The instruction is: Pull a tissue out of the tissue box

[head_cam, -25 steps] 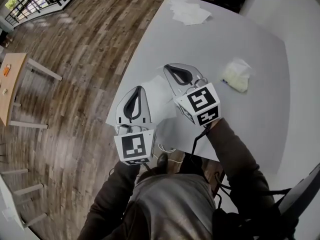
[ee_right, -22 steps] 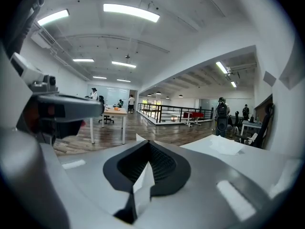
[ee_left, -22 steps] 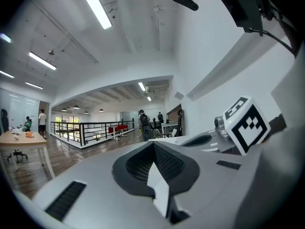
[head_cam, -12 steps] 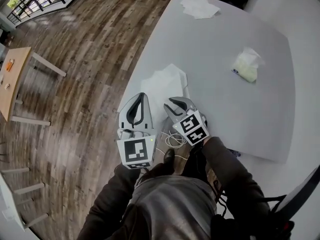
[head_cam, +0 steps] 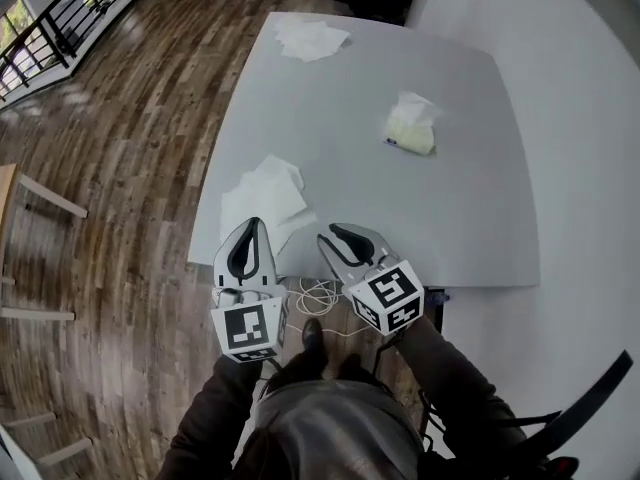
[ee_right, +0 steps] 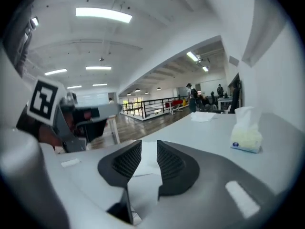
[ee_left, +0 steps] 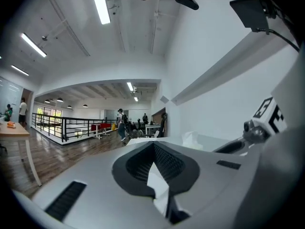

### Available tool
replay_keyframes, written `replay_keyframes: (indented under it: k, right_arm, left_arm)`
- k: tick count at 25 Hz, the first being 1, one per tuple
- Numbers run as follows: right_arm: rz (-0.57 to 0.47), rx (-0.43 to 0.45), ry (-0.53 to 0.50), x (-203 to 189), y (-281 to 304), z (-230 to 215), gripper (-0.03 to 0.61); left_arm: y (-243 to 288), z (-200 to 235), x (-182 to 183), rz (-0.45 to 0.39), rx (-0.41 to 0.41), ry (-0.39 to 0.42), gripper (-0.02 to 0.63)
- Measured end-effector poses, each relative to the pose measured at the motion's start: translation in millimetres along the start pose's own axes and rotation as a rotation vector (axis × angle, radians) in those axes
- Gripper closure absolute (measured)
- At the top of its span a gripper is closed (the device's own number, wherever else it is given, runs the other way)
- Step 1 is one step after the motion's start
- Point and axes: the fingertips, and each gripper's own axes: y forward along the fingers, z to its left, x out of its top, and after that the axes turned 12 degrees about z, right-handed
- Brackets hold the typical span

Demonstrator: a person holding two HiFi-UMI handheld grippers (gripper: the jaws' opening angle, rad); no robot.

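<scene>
The tissue pack (head_cam: pixel 410 128) stands on the grey table (head_cam: pixel 450 218), at its far right, with a white tissue sticking up from its top; it also shows in the right gripper view (ee_right: pixel 246 136). A loose white tissue (head_cam: pixel 262 198) lies flat at the table's near left corner. My right gripper (head_cam: pixel 328 234) hovers at the near table edge just right of that tissue, its jaws opening with nothing between them (ee_right: pixel 149 144). My left gripper (head_cam: pixel 252 222) is beside it over the same corner, its tips together and empty (ee_left: pixel 153 144).
More loose tissues (head_cam: pixel 311 38) lie at the table's far left corner. A white cable (head_cam: pixel 318 293) curls on the wooden floor below the near edge. A railing (head_cam: pixel 50 28) runs at the far left. A white wall borders the table on the right.
The right gripper, earlier shut over the table with the tissue, has let it go on the near left corner and opened. Both grippers have drawn back toward the near edge.
</scene>
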Motion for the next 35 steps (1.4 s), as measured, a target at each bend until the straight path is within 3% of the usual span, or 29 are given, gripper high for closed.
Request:
replay_keyframes:
  k: [6, 12, 16, 24, 35]
  right_arm:
    - [-0.225, -0.122, 0.101, 55, -151, -6, 0.543]
    - [-0.290, -0.209, 0.135, 41, -276, 20, 0.575]
    - [-0.331, -0.226, 0.095, 35, -324, 42, 0.575]
    - [-0.388, -0.231, 0.089, 24, -358, 65, 0.577]
    - [-0.426, -0.251, 0.065, 37, -370, 70, 0.578]
  left_arm:
    - [-40, -101, 32, -0.055, -0.166, 0.039, 0.615]
    - [-120, -207, 54, -0.117, -0.318, 0.045, 0.615]
    - [-167, -251, 69, -0.123, -0.345, 0.055, 0.615]
    - [-214, -285, 65, -0.157, -0.385, 0.131, 0.615]
    - [-221, -293, 73, -0.184, -0.417, 0.170, 0.615]
